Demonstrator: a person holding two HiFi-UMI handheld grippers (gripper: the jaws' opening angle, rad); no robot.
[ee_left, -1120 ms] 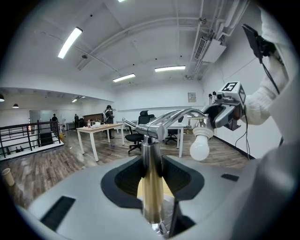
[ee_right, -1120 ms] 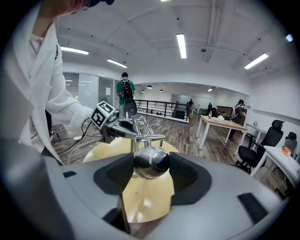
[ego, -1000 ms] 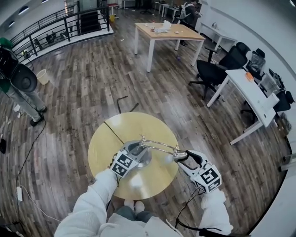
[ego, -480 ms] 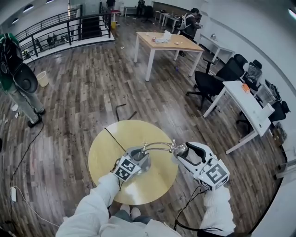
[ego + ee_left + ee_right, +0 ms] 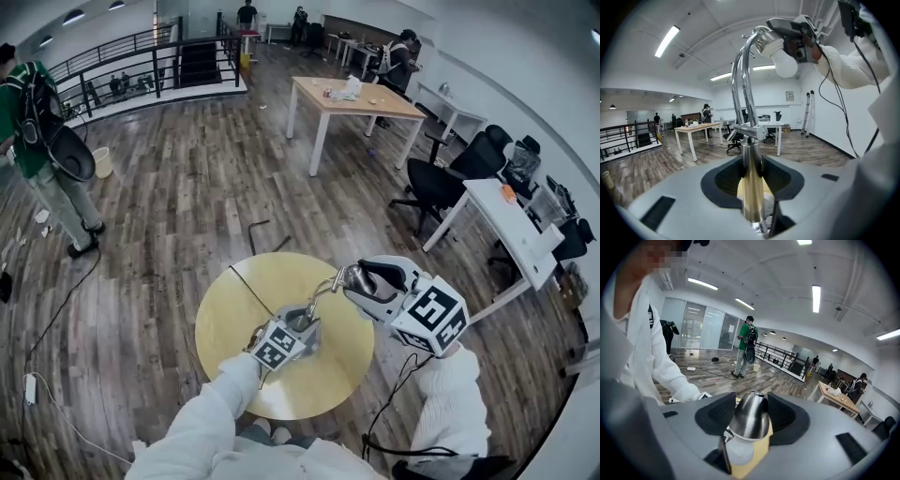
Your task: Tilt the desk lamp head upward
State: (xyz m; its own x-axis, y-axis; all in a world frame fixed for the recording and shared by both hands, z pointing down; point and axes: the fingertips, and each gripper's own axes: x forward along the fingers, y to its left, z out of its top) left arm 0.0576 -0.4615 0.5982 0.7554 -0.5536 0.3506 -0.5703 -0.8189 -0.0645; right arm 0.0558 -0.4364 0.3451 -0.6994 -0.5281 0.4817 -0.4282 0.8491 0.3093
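Rt gripper [image 5: 750, 409] has swung up w/ the lamp head [image 5: 772, 43], now high over the round table [image 5: 234, 314], jaws just closing tighter on it. Lt gripper [image 5: 751, 165] clamps the lamp post [image 5: 751, 194] low down, steadying it. Tilt looks mostly done; left: final angle, release.

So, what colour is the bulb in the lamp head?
White; the bulb in the chrome lamp head shows best in the left gripper view.

Glossy chrome lamp [image 5: 751, 178], smooth wooden table [image 5: 234, 319]
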